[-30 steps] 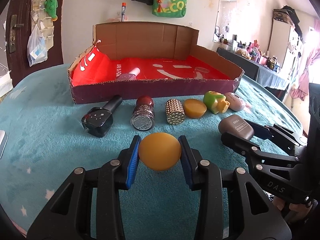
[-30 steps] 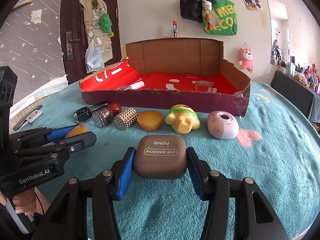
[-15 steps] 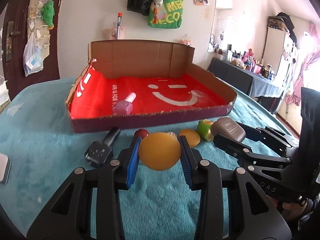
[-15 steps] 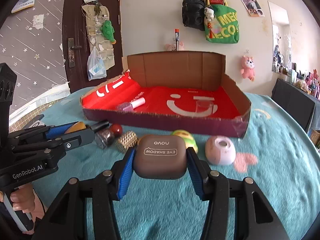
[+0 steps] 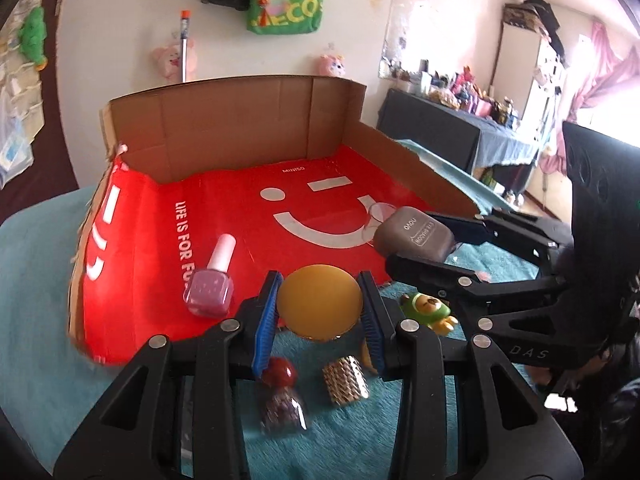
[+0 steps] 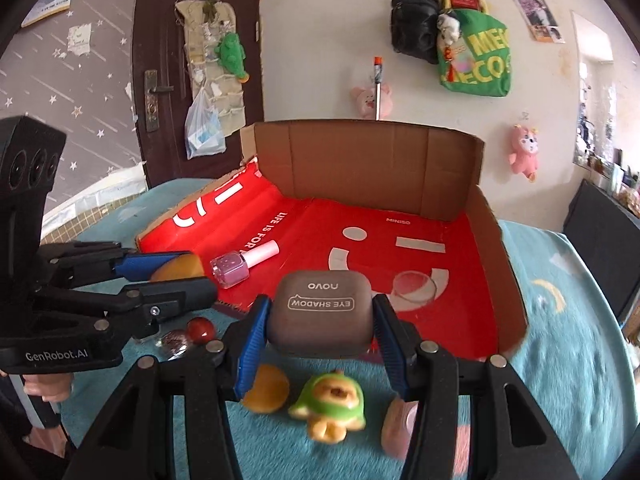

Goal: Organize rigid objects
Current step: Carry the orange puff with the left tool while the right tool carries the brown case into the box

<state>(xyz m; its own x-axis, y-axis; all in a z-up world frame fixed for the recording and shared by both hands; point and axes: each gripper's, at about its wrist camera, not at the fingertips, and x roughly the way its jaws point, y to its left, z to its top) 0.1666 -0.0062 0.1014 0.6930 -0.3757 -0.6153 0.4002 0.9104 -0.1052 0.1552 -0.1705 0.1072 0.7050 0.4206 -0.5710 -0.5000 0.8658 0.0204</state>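
Observation:
My left gripper (image 5: 320, 306) is shut on a round amber disc (image 5: 320, 300), raised over the front edge of the red-lined cardboard box (image 5: 240, 124). My right gripper (image 6: 320, 316) is shut on a brown eye-shadow case (image 6: 322, 312), also above the box's front edge; that case (image 5: 414, 234) shows at the right in the left wrist view. A pink nail polish bottle (image 5: 210, 286) lies inside the box. On the teal cloth below lie a red-capped bottle (image 5: 280, 396), a gold studded cylinder (image 5: 346, 378), an amber puck (image 6: 266, 388), a green toy (image 6: 332, 404) and a pink round case (image 6: 398, 424).
A clear round lid (image 6: 414, 292) lies on the box's red floor at the right. The box's tall cardboard back wall (image 6: 368, 160) stands ahead. A person's hand (image 6: 44, 388) holds the left gripper's handle. A dark table (image 5: 436, 132) stands beyond the cloth.
Both grippers rose and moved forward toward the box with their objects still held. The row of items on the cloth now lies beneath and behind the fingertips.

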